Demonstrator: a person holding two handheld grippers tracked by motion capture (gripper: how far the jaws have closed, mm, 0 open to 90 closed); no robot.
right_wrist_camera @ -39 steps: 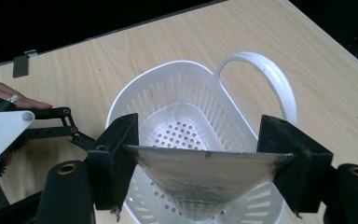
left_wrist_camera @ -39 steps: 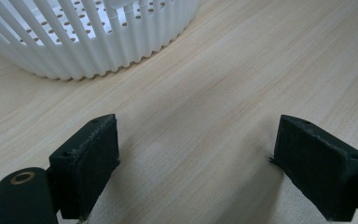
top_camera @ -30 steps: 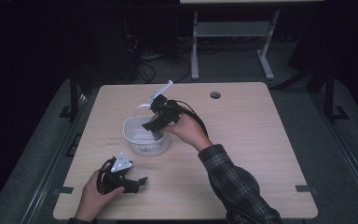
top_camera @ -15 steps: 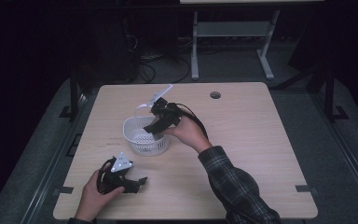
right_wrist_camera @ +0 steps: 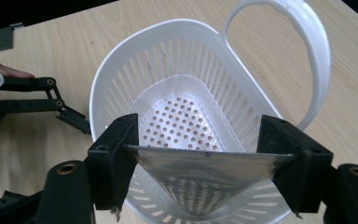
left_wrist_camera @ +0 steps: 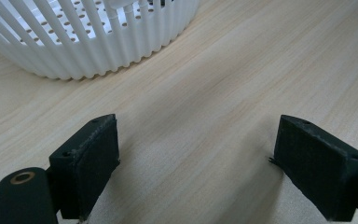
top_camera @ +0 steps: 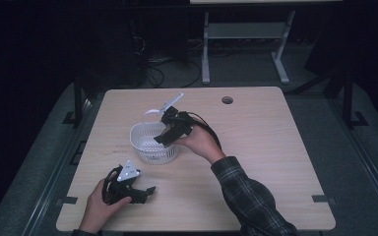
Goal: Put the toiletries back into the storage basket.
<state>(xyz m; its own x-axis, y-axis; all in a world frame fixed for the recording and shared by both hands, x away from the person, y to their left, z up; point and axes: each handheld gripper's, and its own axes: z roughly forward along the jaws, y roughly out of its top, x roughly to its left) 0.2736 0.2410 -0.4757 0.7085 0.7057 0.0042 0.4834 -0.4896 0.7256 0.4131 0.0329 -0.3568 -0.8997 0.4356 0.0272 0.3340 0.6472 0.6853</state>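
Note:
A white slotted basket with a hoop handle stands on the wooden table. Above its right rim my right gripper points down into it. Its jaws are shut on the two edges of a shiny clear packet. The packet hangs between them over the perforated basket floor. My left gripper lies on the table near the front left, held by a hand. Its jaws stand open over bare wood, and the basket wall is just ahead of them.
A round cable hole sits in the table's far edge. Beyond the table are a dark floor, cables and a metal frame. The tabletop to the right of the sleeve is bare wood.
The right gripper with the packet has edged slightly down and right over the basket. The left hand has not moved.

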